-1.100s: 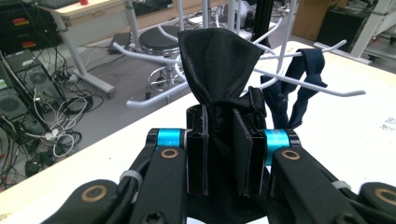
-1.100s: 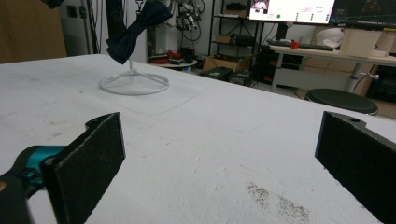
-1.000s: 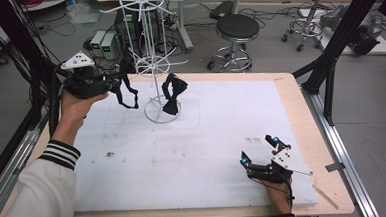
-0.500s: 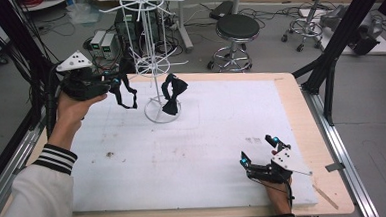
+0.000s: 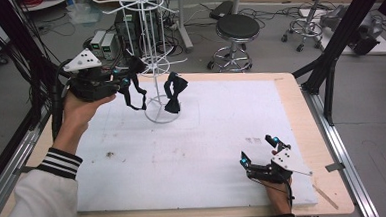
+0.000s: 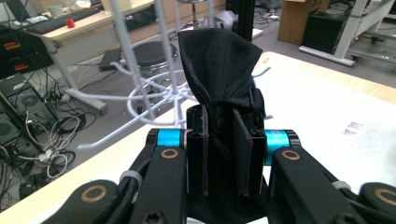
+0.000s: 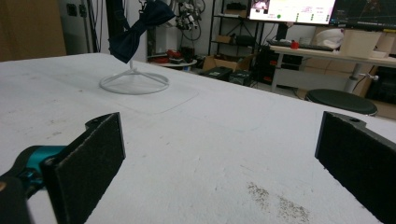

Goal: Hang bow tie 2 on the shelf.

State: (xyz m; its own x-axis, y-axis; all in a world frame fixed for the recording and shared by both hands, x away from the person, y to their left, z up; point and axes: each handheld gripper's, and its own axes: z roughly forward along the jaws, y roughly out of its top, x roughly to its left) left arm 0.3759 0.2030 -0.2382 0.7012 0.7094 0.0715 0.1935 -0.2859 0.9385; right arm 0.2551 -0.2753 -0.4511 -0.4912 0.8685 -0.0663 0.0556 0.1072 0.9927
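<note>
**Left gripper at rack with bow tie, right idle**

Left gripper (image 5: pixel 122 81) is clenched on a black bow tie (image 6: pixel 219 70), jaws pinching it at the knot. In the high view the tie (image 5: pixel 134 94) hangs from the jaws, strap looping down toward the table (image 5: pixel 290 88), just left of the white wire rack (image 5: pixel 150 55).

A second tie (image 5: pixel 172 93) already hangs on the rack's right side, low, near the base ring.

Key relation: the rack's hook ring lies just ahead of the left jaws and slightly to the right in the high view. The held tie's long axis runs roughly vertical, one wing up past the jaws, the rest dropping below. The left hand (image 5: pixel 78 107) is right at the rack; the right gripper (image 5: pixel 257 152) is well apart at the near right edge, so the hang is probably the left's job alone.

View differences:
- Left gripper view shows the grip itself, pads on the knot, and white hooks (image 6: pixel 154 93) beyond the fabric. Can't tell from it whether the strap has caught a hook.
- High view shows the dangling strap and the side offset to the rack, not the pinch.
- Right gripper view shows its jaws spread wide, nothing between them, low over the white mat (image 7: pixel 210 140), with the hung tie (image 7: pixel 140 25) and rack base (image 7: pixel 134 84) far off.
</note>
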